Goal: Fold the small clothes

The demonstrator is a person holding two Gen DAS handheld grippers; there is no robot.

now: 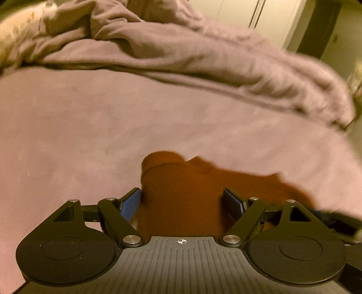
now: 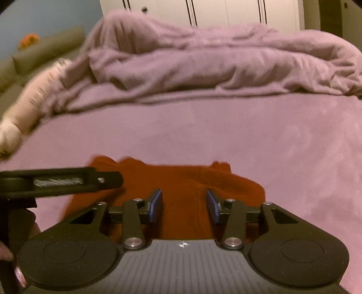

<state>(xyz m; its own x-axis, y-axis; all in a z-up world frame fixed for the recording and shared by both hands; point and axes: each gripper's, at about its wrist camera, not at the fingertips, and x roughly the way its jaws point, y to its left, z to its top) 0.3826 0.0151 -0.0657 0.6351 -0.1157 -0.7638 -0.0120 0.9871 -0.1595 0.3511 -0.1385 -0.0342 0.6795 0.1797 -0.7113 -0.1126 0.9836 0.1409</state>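
A small rust-red knit garment (image 1: 181, 199) lies on the pink bed sheet (image 1: 79, 135), close under both grippers. My left gripper (image 1: 182, 203) is open, its blue pads on either side of the garment's near part. In the right wrist view the garment (image 2: 181, 185) lies spread sideways. My right gripper (image 2: 184, 204) is open above its middle, jaws moderately apart, holding nothing. The left gripper (image 2: 67, 181) shows from the side at the garment's left end.
A crumpled pink duvet (image 2: 203, 65) is heaped across the far side of the bed. A pale pillow (image 2: 34, 97) lies at the far left. White wardrobe doors (image 2: 226, 11) stand behind the bed.
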